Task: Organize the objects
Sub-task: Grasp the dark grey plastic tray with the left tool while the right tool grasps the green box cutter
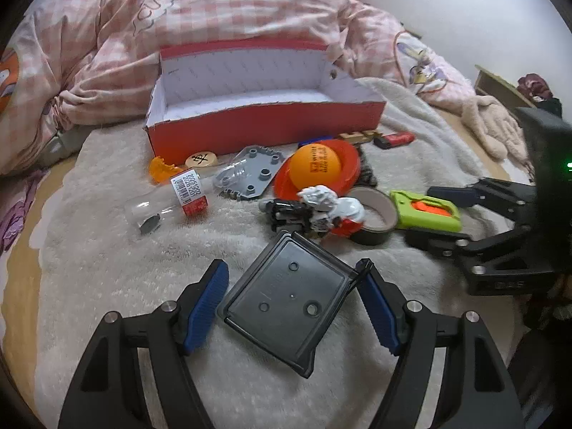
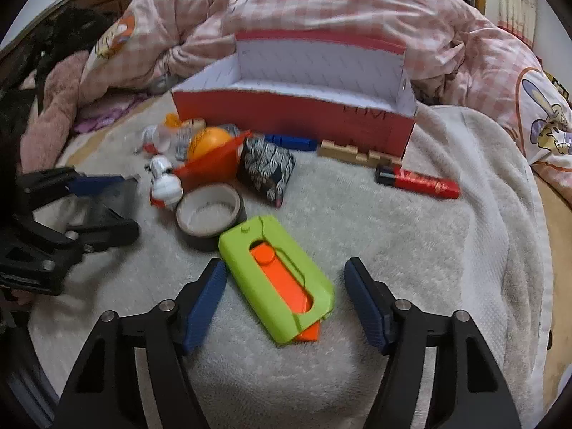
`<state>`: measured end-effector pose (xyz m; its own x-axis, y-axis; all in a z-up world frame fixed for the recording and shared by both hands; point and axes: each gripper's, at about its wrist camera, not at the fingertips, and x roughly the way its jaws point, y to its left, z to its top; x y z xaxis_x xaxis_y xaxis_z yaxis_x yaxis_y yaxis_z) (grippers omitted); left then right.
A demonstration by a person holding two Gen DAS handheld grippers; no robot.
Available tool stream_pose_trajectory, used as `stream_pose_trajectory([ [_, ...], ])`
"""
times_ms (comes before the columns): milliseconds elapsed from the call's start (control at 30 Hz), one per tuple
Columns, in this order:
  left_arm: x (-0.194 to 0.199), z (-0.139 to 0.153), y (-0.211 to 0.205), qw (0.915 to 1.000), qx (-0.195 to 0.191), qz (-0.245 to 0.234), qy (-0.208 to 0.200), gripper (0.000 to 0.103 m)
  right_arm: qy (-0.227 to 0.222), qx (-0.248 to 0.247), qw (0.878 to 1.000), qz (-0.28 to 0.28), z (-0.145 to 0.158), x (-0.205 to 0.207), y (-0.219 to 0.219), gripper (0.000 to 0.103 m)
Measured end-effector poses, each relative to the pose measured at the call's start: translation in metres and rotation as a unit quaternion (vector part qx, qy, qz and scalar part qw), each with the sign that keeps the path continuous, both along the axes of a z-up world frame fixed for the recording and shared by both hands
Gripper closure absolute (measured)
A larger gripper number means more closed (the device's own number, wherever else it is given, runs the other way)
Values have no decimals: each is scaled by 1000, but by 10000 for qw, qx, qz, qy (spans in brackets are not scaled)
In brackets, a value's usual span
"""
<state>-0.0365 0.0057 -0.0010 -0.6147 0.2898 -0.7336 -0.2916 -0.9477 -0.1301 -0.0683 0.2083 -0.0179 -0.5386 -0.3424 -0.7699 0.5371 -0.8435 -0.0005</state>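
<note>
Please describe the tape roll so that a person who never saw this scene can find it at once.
Find the red box on the white blanket. Nearer the camera than the orange ball, the tape roll lies flat, touching the green case. It is the only hollow ring: grey outside, pale inside.

Left hand-held gripper [image 1: 295,307]: low over the bed, jaws spread wide, blue pads [image 1: 209,307] at 9 and 3 o'clock, not clamped on anything. Right hand-held gripper [image 2: 286,304]: also low, jaws wide apart, blue fingers [image 2: 203,307] not pressing anything. Seen from the left wrist at 3 o'clock [image 1: 464,214], fingers pointing toward 9 o'clock.
</note>
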Motion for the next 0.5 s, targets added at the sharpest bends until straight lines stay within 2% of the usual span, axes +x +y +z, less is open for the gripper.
stream_pose_trajectory([
  [167,15,9,-1,9991,206,-125,361,29,20,-90,9999,62,0,1,0,38],
  [300,15,10,-7,9984,439,-97,356,29,38,-90,9998,162,-1,2,0,45],
  [400,15,9,-10,9985,418,8,350,29,57,-86,9997,207,-1,3,-1,48],
  [500,16,9,-11,9984,436,44,370,29,138,-97,9996,229,0,5,-1,61],
])
